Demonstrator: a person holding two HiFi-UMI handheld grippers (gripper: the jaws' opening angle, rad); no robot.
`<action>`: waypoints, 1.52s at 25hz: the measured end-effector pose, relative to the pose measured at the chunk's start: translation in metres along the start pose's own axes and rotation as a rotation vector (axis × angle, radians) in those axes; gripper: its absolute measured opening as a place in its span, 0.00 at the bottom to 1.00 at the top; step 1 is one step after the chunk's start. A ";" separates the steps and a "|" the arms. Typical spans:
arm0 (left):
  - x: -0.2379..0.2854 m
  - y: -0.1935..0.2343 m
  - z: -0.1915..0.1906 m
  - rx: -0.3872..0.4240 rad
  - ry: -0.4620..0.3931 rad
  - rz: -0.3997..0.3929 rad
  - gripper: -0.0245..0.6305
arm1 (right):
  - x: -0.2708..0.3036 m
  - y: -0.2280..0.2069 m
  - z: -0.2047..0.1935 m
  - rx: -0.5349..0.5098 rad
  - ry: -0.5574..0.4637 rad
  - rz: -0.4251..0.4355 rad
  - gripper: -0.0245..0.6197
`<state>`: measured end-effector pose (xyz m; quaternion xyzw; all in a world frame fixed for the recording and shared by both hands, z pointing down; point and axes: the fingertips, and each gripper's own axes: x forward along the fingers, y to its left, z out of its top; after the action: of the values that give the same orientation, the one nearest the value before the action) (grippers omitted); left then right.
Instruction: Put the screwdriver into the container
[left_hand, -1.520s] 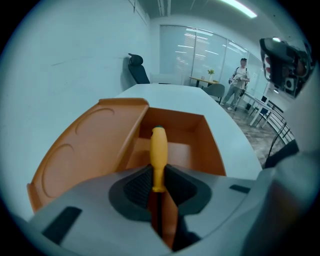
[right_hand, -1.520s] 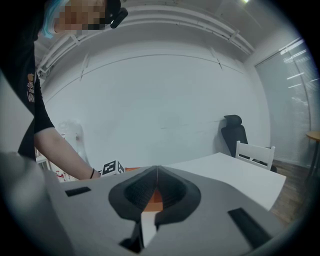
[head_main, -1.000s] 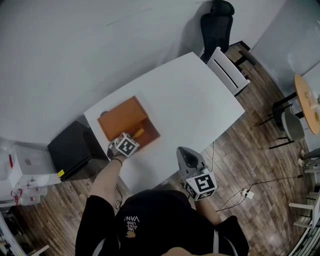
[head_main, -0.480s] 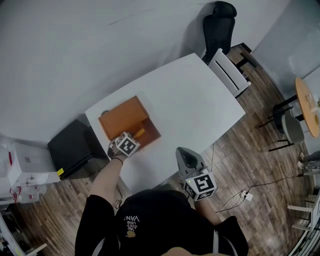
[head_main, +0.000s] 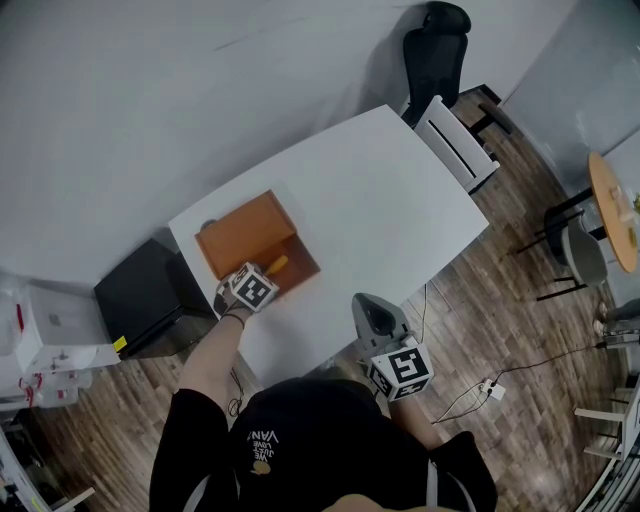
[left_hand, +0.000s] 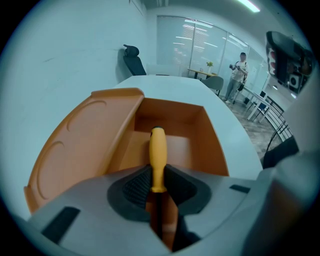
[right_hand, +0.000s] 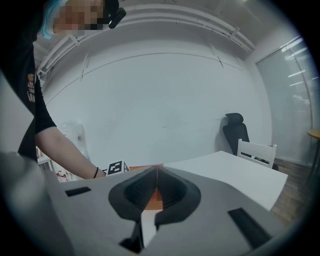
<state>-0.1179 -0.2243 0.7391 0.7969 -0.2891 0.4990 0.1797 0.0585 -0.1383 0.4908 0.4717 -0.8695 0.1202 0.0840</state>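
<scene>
A screwdriver with a yellow handle (left_hand: 158, 152) is pinched between the pads of my left gripper (left_hand: 157, 186), which is shut on it. The handle points forward over the open orange container (left_hand: 170, 114), whose lid (left_hand: 85, 145) lies folded out to the left. From the head view, the left gripper (head_main: 262, 281) hovers at the container's (head_main: 240, 238) near edge, with the screwdriver handle (head_main: 277, 265) above the box's opening. My right gripper (head_main: 372, 312) hangs at the table's near edge, shut and empty, apart from the container. In the right gripper view its jaws (right_hand: 157, 187) meet with nothing between them.
The white table (head_main: 400, 200) stretches to the right of the container. A white chair (head_main: 455, 140) and a black office chair (head_main: 435, 50) stand at its far end. A black cabinet (head_main: 150, 300) sits left of the table. A person (left_hand: 239, 75) stands far off.
</scene>
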 end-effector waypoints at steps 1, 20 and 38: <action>0.000 0.000 0.000 0.000 -0.001 0.000 0.16 | 0.000 0.000 0.000 0.000 0.000 0.000 0.06; -0.001 -0.005 0.000 0.015 -0.004 -0.018 0.22 | -0.005 -0.002 -0.002 0.001 -0.003 0.002 0.06; -0.027 -0.004 0.010 -0.006 -0.107 0.019 0.24 | 0.001 0.007 0.003 -0.017 -0.010 0.048 0.06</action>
<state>-0.1180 -0.2195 0.7108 0.8192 -0.3076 0.4563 0.1615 0.0518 -0.1363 0.4869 0.4503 -0.8820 0.1126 0.0808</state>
